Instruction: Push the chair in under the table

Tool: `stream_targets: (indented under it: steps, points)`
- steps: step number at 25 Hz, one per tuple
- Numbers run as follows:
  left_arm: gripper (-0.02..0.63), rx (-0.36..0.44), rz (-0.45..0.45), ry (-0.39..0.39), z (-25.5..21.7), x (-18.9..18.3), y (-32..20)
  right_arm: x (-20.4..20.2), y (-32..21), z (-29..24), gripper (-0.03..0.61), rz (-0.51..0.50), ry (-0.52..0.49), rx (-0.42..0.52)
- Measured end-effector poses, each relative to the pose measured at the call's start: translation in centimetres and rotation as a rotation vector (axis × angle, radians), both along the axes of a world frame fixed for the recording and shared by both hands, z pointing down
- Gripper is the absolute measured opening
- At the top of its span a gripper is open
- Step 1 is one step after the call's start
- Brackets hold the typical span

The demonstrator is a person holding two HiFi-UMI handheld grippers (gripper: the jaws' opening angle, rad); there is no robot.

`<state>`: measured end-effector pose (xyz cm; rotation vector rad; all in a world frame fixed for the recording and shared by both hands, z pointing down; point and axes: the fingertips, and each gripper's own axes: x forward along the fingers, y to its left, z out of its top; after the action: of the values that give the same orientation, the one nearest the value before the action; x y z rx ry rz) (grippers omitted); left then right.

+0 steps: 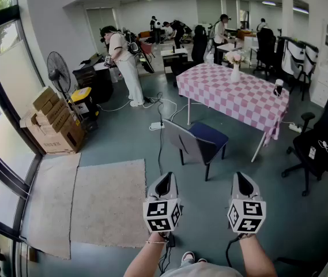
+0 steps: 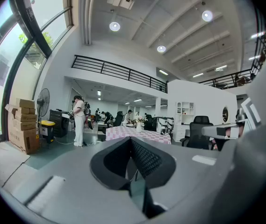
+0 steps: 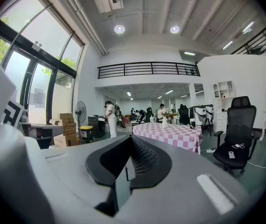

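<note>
The grey-backed, blue-seated chair [image 1: 197,141] stands upright, pulled out just beside the pink-checked table [image 1: 238,94].

- chair [image 1: 201,140]: blue cloth seat, smooth grey back shell, plastic by the look.
- worktop [image 1: 241,94]: draped in matt pink-and-white checked cloth.
- floor [image 1: 267,203]: smooth, with a faint sheen.
- rug [image 1: 109,203]: beige, rough, matt pile.
- boxes [image 1: 54,126]: brown cardboard.

Clearance | I see bare floor [image 1: 210,195] open right up to the chair [image 1: 197,143] | table [image 1: 233,91] just behind it, a leg showing on either side | right: office chair [image 1: 319,140] near | left: rug [image 1: 109,201], cable [image 1: 159,146] on the floor
</note>
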<state>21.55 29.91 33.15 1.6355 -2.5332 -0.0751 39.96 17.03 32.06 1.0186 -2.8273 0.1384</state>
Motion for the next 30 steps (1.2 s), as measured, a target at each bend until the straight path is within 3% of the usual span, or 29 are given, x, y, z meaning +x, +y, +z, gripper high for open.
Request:
stream_targets:
  steps: [9, 14, 24, 25, 26, 30]
  points:
    - [0.000, -0.002, 0.003, 0.008, 0.3, 0.5, 0.9, 0.7, 1.0, 0.2, 0.008, 0.002, 0.007, 0.002]
    - [0.000, 0.000, 0.015, 0.004, 0.4, 0.8, 1.0, 0.9, 1.0, 0.1, 0.009, 0.003, -0.067, -0.027]
    - [0.002, 0.005, 0.013, -0.008, -0.2, 0.4, 1.2, -0.1, 1.6, -0.2, 0.014, -0.022, -0.073, -0.021]
    - [0.011, 0.008, 0.020, -0.009, -0.2, 0.4, 1.2, -0.3, 1.6, -0.1, 0.014, -0.021, -0.073, -0.021]
    - [0.062, 0.010, 0.028, -0.008, -0.2, 0.3, 1.2, -0.5, 1.6, 0.0, 0.015, -0.019, -0.072, -0.021]
    - [0.079, 0.009, 0.036, -0.009, -0.3, -0.4, 1.5, -1.4, 1.8, -0.1, 0.051, -0.017, -0.068, -0.017]
